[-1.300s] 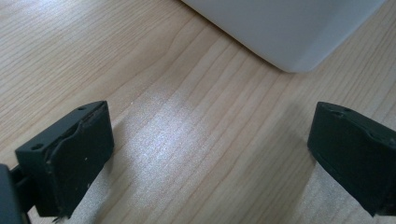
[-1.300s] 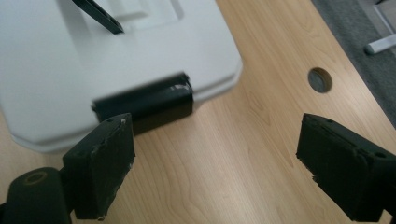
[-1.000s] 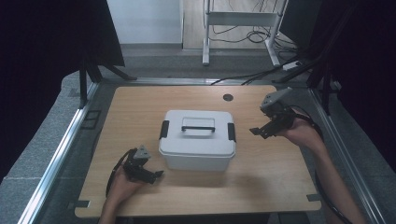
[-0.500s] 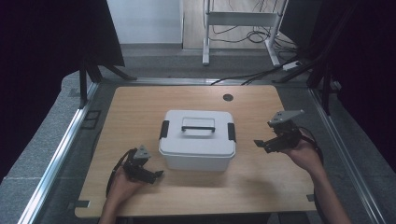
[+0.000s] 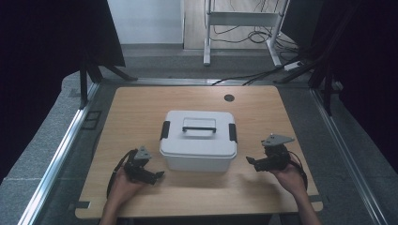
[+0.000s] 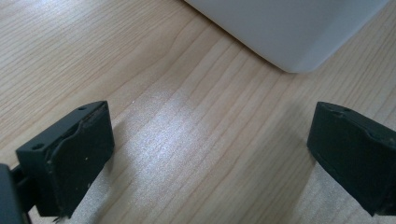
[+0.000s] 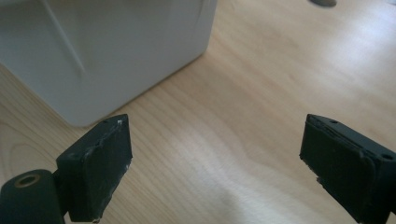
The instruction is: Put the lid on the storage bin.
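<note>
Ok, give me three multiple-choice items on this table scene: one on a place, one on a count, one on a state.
1. Where does the white box stand on the table?
A. near the middle, between the two grippers
B. at the far left corner
C. off the near edge

2. How many black latches show on the lid's ends in the high view?
A. none
B. two
C. four

3. How do the jaws of the left gripper and right gripper stand?
A. both open, holding nothing
B. both shut on the box
C. left shut, right open

Key: 1 A, the grippers flank it; 2 B, one at each end; 3 A, each gripper view shows bare wood between wide-apart jaws.
</note>
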